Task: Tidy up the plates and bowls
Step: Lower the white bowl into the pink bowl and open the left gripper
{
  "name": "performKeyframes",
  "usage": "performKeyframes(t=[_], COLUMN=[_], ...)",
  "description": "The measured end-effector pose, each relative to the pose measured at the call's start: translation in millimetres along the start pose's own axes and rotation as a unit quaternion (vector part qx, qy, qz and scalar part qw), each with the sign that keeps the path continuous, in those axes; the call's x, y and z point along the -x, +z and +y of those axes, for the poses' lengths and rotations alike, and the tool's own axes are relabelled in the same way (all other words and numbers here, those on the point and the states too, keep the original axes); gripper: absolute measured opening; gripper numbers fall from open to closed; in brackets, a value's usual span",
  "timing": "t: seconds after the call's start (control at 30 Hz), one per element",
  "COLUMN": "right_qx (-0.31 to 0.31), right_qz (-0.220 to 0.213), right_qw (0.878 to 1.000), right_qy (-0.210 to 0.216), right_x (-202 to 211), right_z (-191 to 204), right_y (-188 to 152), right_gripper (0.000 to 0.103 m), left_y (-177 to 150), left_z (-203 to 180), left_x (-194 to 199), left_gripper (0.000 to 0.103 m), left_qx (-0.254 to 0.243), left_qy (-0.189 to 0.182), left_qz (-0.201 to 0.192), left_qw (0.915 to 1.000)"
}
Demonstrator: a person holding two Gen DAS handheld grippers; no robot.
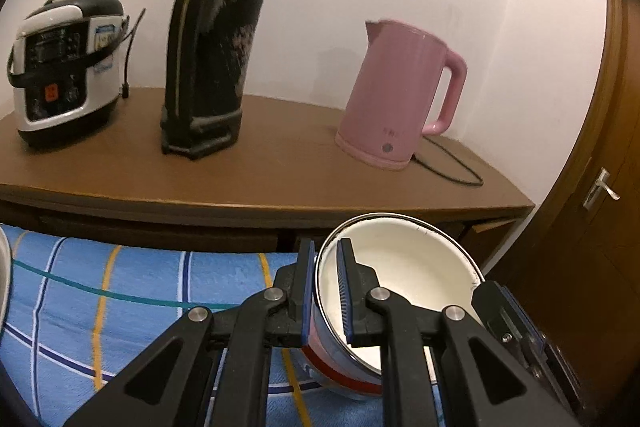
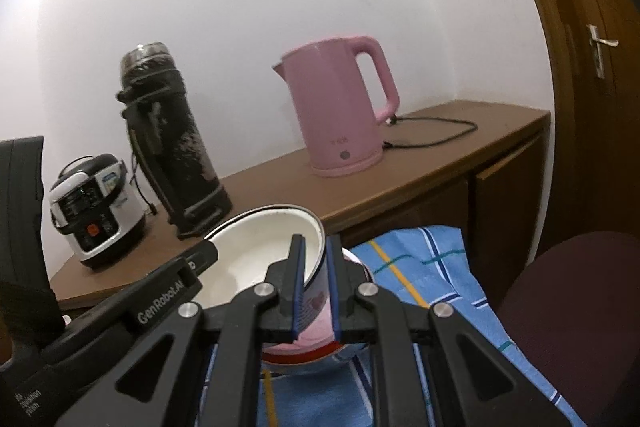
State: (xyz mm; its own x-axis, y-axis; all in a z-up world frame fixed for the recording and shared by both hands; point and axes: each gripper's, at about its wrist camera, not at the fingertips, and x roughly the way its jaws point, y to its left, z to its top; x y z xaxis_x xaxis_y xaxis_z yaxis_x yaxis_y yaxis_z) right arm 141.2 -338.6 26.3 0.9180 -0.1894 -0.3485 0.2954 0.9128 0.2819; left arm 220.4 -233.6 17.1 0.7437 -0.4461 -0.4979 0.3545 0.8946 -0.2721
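One bowl (image 1: 408, 267), white inside and pink outside with a red band low on its wall, is gripped from both sides over the blue cloth. My left gripper (image 1: 325, 247) is shut on its left rim, one pad inside and one outside. The right gripper's finger (image 1: 504, 307) shows at the bowl's far right rim. In the right wrist view the bowl (image 2: 256, 255) tilts slightly, and my right gripper (image 2: 316, 243) is shut on its right rim. The left gripper's finger (image 2: 200, 259) reaches the opposite rim. Whether the bowl's underside touches the cloth is hidden.
A wooden counter (image 1: 260, 163) behind carries a rice cooker (image 1: 64, 67), a tall black flask (image 1: 216, 47) and a pink kettle (image 1: 396, 95) with its cord. A blue checked cloth (image 1: 120, 299) lies below. A door (image 1: 600, 187) and a dark red seat (image 2: 580, 291) are at right.
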Motion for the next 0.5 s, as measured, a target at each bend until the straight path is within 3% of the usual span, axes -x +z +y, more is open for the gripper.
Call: performKeyframes(t=[0.5], right_qx=[-0.009], right_qz=[0.054], right_qw=[0.998], right_qy=[-0.010], right_x=[-30.2], right_z=[-15.5], right_y=[-12.5], right_gripper=[0.010], left_y=[-11.1], left_z=[2.1], left_x=[-27.1], left_gripper=[0.013], left_qx=[-0.003], left_qy=[0.017], left_qz=[0.041], left_qw=[0.9990])
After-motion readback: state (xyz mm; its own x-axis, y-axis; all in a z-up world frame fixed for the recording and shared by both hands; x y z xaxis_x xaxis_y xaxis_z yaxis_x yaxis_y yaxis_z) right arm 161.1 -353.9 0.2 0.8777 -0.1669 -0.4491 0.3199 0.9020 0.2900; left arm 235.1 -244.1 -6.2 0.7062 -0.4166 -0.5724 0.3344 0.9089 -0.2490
